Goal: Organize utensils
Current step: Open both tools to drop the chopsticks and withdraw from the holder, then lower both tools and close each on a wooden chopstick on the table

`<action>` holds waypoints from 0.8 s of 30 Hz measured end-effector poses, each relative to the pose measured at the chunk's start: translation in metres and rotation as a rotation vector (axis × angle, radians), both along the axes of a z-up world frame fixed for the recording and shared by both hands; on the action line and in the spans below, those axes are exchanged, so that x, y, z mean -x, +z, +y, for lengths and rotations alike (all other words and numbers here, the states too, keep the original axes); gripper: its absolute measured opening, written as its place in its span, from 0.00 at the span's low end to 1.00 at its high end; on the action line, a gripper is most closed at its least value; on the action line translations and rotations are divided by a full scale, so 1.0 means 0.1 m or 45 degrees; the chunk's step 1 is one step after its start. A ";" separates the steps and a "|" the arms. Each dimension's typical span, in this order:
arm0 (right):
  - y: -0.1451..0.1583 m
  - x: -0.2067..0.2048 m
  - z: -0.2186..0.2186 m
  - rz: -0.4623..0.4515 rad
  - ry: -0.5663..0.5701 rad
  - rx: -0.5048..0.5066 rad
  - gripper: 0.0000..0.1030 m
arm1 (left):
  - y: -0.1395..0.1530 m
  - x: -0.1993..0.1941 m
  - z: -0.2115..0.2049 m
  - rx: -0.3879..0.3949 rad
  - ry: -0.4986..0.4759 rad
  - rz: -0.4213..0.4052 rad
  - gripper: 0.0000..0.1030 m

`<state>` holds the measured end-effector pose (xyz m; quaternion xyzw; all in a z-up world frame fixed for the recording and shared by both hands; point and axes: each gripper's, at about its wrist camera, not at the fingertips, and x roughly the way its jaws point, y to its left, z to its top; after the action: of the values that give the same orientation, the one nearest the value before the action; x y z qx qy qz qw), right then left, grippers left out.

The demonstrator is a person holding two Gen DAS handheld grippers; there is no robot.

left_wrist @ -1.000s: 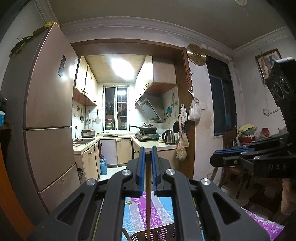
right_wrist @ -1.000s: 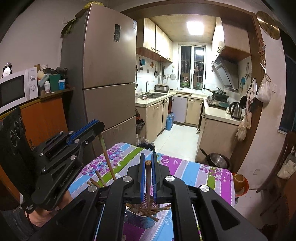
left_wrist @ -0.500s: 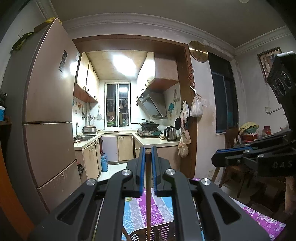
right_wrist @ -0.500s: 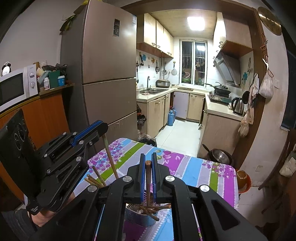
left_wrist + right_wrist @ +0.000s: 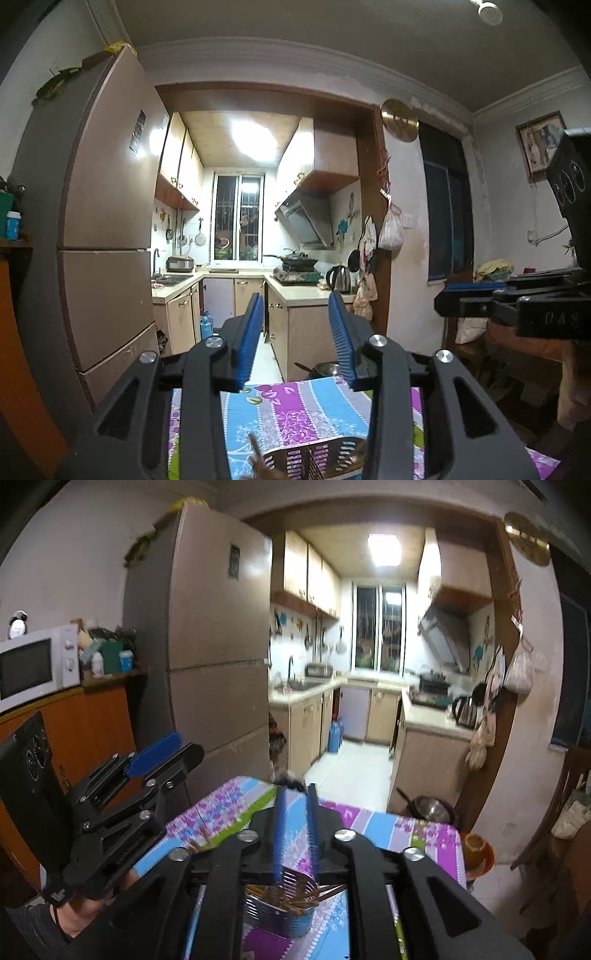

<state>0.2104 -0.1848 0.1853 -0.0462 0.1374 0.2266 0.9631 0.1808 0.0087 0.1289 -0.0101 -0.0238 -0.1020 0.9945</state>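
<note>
A perforated metal utensil holder (image 5: pixel 282 908) stands on the flowered tablecloth (image 5: pixel 373 827), below my right gripper. Several wooden chopsticks (image 5: pixel 295 895) lie in it, tips pointing out. Its rim (image 5: pixel 314 456) shows at the bottom of the left wrist view. My left gripper (image 5: pixel 297 325) is open and empty above the holder; it also shows at the left of the right wrist view (image 5: pixel 162 757). My right gripper (image 5: pixel 297 812) is open by a narrow gap and holds nothing; it shows at the right of the left wrist view (image 5: pixel 465 301). More chopstick ends (image 5: pixel 201 843) stick up left of it.
A tall fridge (image 5: pixel 218 657) stands left of the table, with an orange cabinet and a white microwave (image 5: pixel 35 666) beside it. The kitchen lies beyond the table's far edge. A metal pan (image 5: pixel 428 808) sits on the floor. A wooden chair (image 5: pixel 554 805) stands at the right.
Both grippers held a chopstick upright earlier. Both have opened, the left wide and the right slightly, and the chopsticks have dropped into the holder.
</note>
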 end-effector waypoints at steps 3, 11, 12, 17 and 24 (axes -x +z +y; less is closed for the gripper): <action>-0.10 0.63 -0.08 -0.106 0.000 -0.056 0.50 | 0.00 0.47 0.20 -0.021 0.007 -0.045 0.60; -1.36 1.70 0.19 -0.002 0.023 -0.110 0.60 | -0.77 1.40 0.80 -0.134 0.038 0.131 0.65; -1.60 1.78 0.26 0.045 0.025 -0.121 0.59 | -0.95 1.47 0.85 -0.152 0.041 0.181 0.65; -2.48 2.08 0.63 0.242 0.006 -0.140 0.38 | -1.70 1.57 0.98 -0.141 0.029 0.402 0.65; -3.14 2.27 1.07 0.322 -0.043 -0.045 0.37 | -2.31 1.59 0.94 -0.141 -0.034 0.548 0.65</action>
<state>-0.0163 -0.0780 -0.1292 0.0020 0.2546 0.2166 0.9425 0.0218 0.1022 -0.1021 0.0228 0.1948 -0.1118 0.9742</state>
